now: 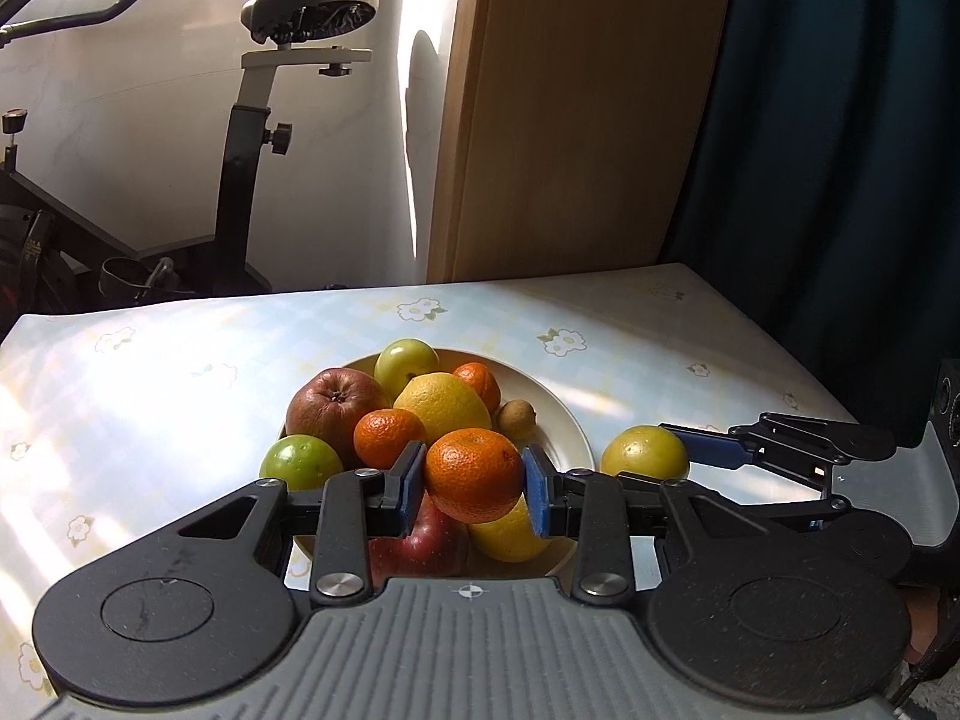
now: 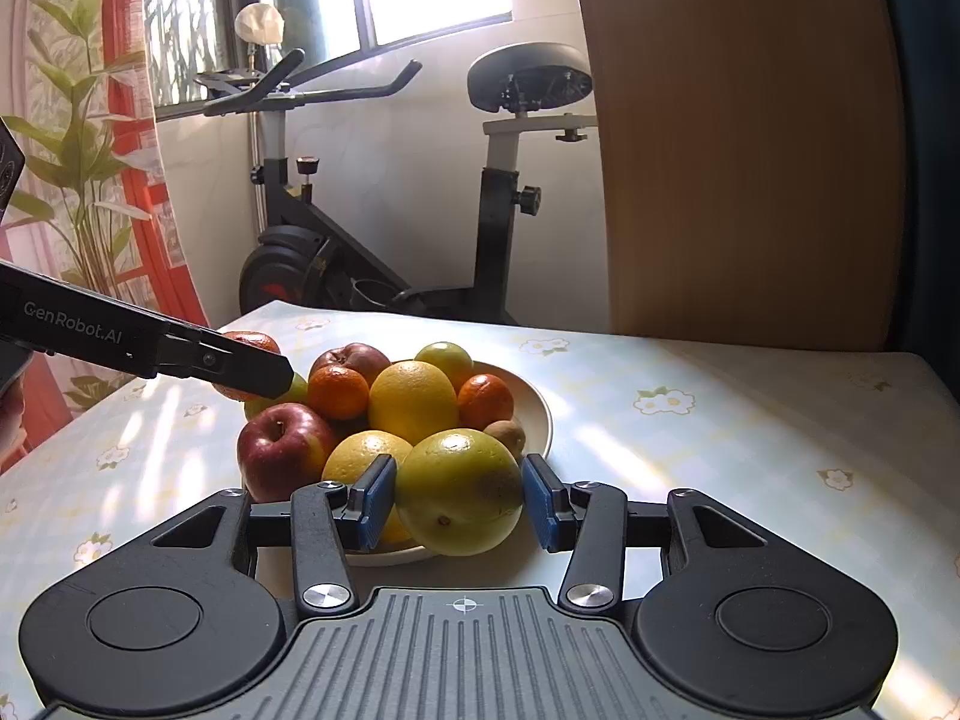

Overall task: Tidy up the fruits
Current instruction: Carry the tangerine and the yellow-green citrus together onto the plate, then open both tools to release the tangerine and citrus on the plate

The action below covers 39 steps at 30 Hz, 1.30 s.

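Above table [image 1: 180, 396], left gripper [image 1: 474, 483] clamps tangerine [image 1: 474, 474]; right gripper [image 2: 459, 495] clamps yellow-green fruit [image 2: 459, 492].

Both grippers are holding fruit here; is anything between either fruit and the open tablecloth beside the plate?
Nothing visible. The left gripper holds a mandarin over the plate; the right gripper holds a yellow-green fruit at its rim. The tablecloth alongside lies bare.
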{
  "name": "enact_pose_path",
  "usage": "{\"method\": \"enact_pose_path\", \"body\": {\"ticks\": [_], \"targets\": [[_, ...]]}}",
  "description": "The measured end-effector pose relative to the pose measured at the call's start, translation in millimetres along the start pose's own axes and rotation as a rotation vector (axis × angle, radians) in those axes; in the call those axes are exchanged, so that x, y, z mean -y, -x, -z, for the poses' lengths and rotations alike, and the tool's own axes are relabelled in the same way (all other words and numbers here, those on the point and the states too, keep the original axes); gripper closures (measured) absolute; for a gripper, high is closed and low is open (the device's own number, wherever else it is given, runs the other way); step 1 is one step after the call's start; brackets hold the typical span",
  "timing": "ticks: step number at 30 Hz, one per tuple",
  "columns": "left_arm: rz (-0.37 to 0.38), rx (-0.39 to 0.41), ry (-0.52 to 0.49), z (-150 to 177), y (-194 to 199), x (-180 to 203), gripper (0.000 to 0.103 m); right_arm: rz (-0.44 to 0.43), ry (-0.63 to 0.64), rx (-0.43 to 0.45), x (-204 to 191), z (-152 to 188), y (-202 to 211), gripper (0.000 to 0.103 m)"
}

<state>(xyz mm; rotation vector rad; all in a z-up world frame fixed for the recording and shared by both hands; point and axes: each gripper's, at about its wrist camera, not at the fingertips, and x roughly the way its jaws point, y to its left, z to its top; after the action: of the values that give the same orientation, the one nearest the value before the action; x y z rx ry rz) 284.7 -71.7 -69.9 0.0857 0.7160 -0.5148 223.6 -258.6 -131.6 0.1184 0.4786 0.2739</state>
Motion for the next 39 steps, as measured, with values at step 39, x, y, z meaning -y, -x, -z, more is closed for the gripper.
{"method": "enact_pose_path", "body": {"ticks": [39], "targets": [[-0.035,-0.086,0.031,-22,-51,-15,0.066,0.004,-0.035,-0.045,11,-13,-58,0.06]]}}
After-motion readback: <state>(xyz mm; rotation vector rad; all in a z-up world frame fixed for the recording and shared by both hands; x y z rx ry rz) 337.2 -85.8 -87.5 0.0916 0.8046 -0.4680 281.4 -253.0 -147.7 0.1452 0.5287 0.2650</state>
